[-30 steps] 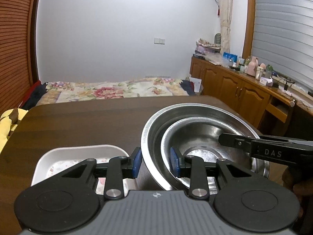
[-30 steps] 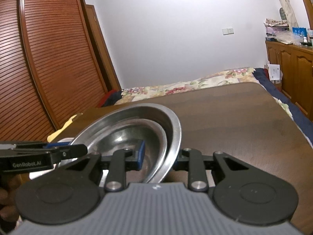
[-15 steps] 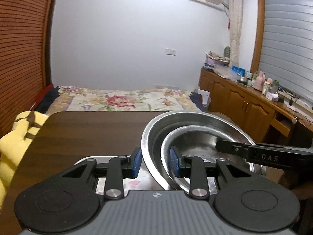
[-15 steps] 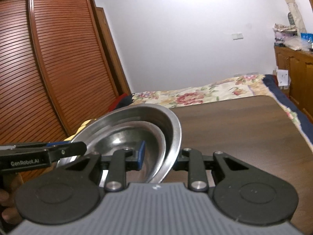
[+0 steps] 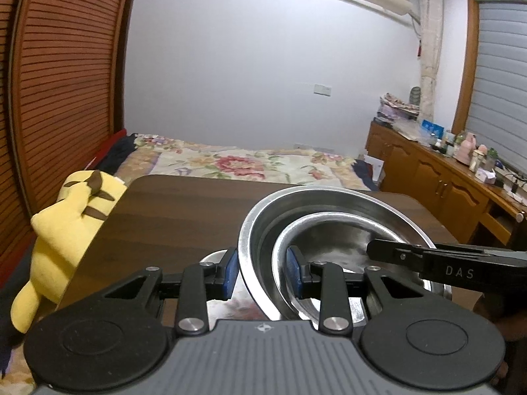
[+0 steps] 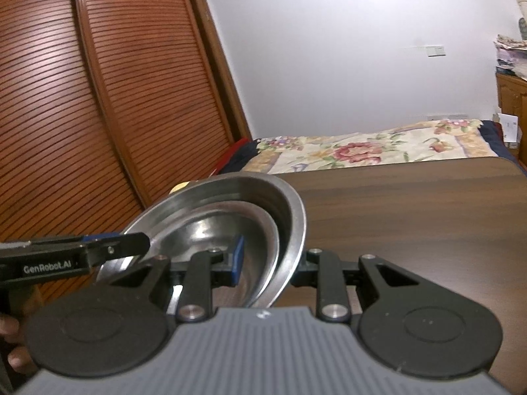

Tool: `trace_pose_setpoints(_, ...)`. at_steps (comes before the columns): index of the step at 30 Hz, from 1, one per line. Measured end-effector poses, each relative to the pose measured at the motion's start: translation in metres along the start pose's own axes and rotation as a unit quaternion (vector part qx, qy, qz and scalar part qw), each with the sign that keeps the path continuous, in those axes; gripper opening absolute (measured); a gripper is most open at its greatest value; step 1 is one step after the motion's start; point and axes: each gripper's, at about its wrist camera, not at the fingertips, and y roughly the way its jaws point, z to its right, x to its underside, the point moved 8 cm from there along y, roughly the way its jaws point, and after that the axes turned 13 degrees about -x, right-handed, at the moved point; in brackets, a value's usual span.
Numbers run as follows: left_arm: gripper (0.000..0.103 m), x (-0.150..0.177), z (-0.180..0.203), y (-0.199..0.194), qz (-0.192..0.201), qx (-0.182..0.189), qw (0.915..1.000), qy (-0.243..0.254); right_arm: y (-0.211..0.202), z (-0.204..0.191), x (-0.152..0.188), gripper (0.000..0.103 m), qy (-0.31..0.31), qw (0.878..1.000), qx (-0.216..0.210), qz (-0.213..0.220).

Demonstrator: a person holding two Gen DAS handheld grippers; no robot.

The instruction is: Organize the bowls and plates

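Two steel bowls are nested and lifted above the dark wooden table [image 5: 181,214]: a large bowl [image 5: 329,197] with a smaller bowl [image 5: 329,240] inside it. My left gripper [image 5: 262,273] is shut on their left rims, one blue pad outside and one inside. On the opposite side my right gripper [image 6: 270,261] is shut on the rims of the large bowl [image 6: 250,184] and the smaller bowl [image 6: 230,227]. Each view shows the other gripper's finger at the far rim. A white dish [image 5: 214,256] lies on the table below the bowls, mostly hidden.
A yellow plush toy [image 5: 66,217] leans at the table's left edge. Beyond the table [image 6: 411,214] lies a bed with a floral cover [image 5: 247,164]. Wooden cabinets [image 5: 444,181] with clutter on top run along the right wall, and a slatted wardrobe [image 6: 82,115] stands at the left.
Both grippers have risen and shifted left with the nested bowls still held. The white dish has slipped almost out of sight under the left gripper, and the plush toy has come into view.
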Motion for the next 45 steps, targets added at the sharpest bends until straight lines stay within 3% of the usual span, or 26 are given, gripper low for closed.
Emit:
trace_pose_setpoints(21,0.033,0.017,-0.032,0.022,-0.027,-0.023,0.9992,-0.018,0.035,-0.020,0.016,0.029,-0.021,0.999,-0.004,-0.049)
trace_pose_setpoints(39,0.032,0.026,-0.033,0.028,-0.018,-0.031,0.9993,-0.009,0.045,-0.020,0.022,0.031,-0.039,0.998,-0.001,-0.051)
trace_pose_setpoints(42,0.032,0.027,-0.031,0.027,-0.019,-0.034,0.9992,-0.008,0.044,-0.021,0.023,0.040,-0.043,0.998,-0.002,-0.049)
trace_pose_setpoints(44,0.032,0.027,-0.031,0.028,-0.020,-0.033,0.9992,-0.009,0.041,-0.022,0.020,0.064,-0.057,0.998,0.013,-0.037)
trace_pose_setpoints(45,0.032,0.027,-0.031,0.028,-0.021,-0.033,0.9992,-0.009,0.040,-0.024,0.018,0.065,-0.066,0.997,0.017,-0.032)
